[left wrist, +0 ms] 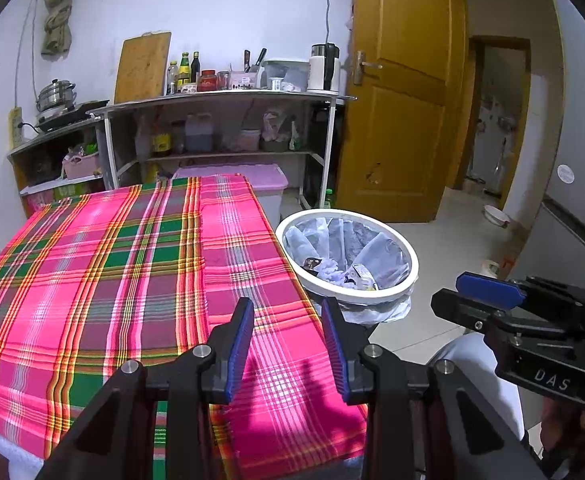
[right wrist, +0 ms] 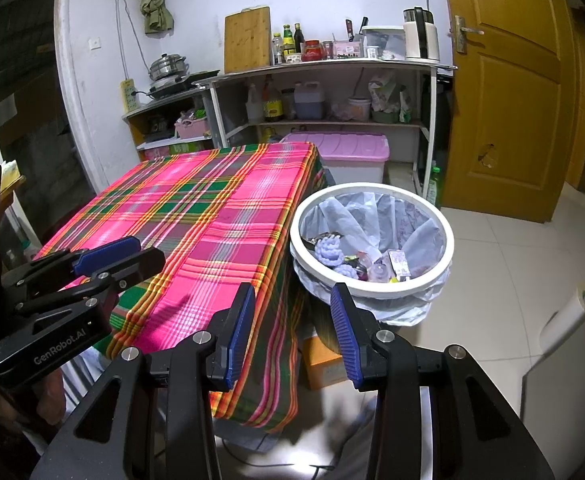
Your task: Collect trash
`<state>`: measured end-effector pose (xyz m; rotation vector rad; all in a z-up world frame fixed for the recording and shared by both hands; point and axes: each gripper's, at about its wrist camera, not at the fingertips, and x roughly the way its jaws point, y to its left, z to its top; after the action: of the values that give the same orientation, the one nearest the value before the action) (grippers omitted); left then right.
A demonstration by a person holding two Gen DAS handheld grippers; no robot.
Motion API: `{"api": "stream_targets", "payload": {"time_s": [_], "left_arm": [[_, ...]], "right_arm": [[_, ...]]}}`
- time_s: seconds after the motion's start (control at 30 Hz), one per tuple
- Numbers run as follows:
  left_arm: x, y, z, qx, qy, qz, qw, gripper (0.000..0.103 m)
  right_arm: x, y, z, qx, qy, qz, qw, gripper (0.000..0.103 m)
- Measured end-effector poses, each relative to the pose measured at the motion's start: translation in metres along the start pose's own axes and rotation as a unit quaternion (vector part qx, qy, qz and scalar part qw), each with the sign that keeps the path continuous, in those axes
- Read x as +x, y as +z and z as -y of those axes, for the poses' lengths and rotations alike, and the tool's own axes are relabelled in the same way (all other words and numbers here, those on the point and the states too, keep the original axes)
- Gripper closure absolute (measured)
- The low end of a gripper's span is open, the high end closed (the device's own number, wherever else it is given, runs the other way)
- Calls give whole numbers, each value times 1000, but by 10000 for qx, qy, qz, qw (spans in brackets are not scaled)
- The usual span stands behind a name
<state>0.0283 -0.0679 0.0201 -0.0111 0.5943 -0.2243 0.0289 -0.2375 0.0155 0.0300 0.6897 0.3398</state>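
Left wrist view: left gripper [left wrist: 288,312] at bottom centre, jaws wide, nothing between them, over the near right part of the plaid tablecloth [left wrist: 92,280]. White trash bin [left wrist: 408,280] with a plastic liner sits right of centre, just beside the table edge; trash [left wrist: 342,272] lies in its bottom. Right gripper [left wrist: 486,300] shows side-on at right edge, gap not readable here. Right wrist view: right gripper [right wrist: 292,312] at bottom centre, jaws wide, empty, above the cloth's hanging corner. Only this view shows an orange box [right wrist: 320,360] under the table, and purple knobbly items [right wrist: 328,250] in the bin [right wrist: 372,288]. Left gripper [right wrist: 120,258] appears at left edge.
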Motion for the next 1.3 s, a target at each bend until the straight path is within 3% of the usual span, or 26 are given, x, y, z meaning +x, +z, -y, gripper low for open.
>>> {"api": "stream_targets", "payload": {"time_s": [1.3], "left_arm": [[1,-5,-3,-65,69,-39,9999,68]], "right_arm": [[6,0,0,-24,15,-65,10000,62]]}}
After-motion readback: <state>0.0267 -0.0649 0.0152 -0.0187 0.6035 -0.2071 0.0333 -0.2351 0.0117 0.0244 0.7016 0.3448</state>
